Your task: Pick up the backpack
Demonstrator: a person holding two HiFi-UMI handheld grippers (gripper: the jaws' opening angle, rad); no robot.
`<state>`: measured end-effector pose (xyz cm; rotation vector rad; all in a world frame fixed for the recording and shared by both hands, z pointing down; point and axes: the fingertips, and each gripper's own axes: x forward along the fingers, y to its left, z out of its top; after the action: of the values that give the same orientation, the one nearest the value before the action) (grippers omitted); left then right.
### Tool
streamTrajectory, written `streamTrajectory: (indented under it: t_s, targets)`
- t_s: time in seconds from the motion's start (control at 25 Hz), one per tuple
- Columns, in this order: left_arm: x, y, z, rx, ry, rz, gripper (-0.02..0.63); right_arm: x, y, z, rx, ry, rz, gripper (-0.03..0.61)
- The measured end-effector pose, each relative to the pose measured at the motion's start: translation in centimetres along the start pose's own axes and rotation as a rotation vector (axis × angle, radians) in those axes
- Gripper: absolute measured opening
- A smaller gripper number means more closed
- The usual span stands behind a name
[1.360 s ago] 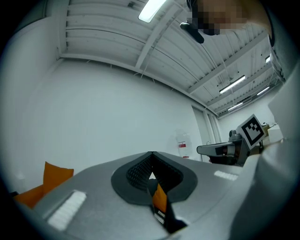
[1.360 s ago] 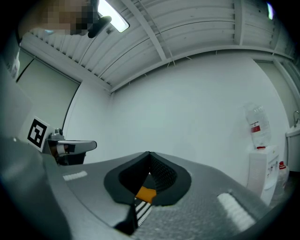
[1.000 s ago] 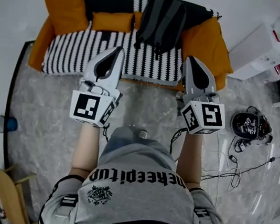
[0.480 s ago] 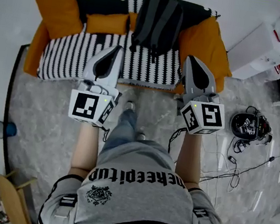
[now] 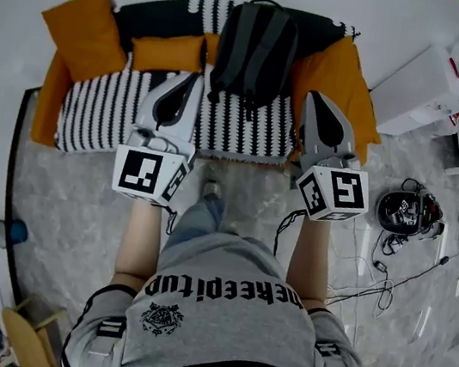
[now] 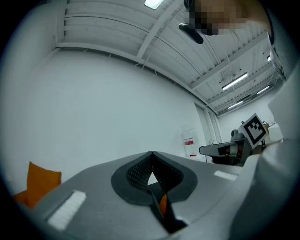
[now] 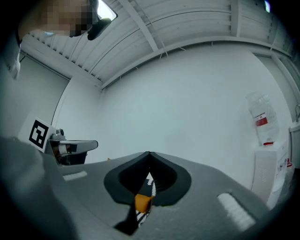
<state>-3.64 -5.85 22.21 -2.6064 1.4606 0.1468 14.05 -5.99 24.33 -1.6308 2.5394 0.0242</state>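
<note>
While leaning upright on sofa (image 5: 102,113), backpack (image 5: 256,52) dark grey-black | left tongs (image 5: 198,79), right tongs (image 5: 312,96) clenched, empty

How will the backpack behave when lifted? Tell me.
Probably floppy: the backpack is soft fabric leaning against the sofa back. Its straps hang loose, so they may swing or snag. It looks fairly flat, so perhaps light.
</note>
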Motion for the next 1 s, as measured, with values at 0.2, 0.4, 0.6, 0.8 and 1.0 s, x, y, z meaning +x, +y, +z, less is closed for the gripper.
streamTrajectory:
  t_s: [0.2,0.4,0.6,0.8,1.0]
  targets:
    - [3.5,3.1,-0.5,-0.004,0.0,-0.035,0.02,4.1,-0.8,-0.3,0.002,0.004,-0.03,0.003]
    - [7.0,6.4,-1.1,-0.015,0.0,-0.07,0.02,8.3,-1.5,-0.5,0.002,0.004,-0.061,0.003]
    - [9.9,9.1,-2.0,-0.02,-0.002,-0.106,0.02,11.6,-2.1,-1.2,-0.002,0.01,-0.095,0.003]
    - [12.1,11.1,-3.2,-0.031,0.004,-0.139,0.02,14.1,-2.4,-2.2,0.006,0.025,-0.122,0.003]
    - [13.7,11.8,-5.1,-0.056,0.031,-0.161,0.02,15.8,-3.0,-3.6,0.015,0.063,-0.132,0.003]
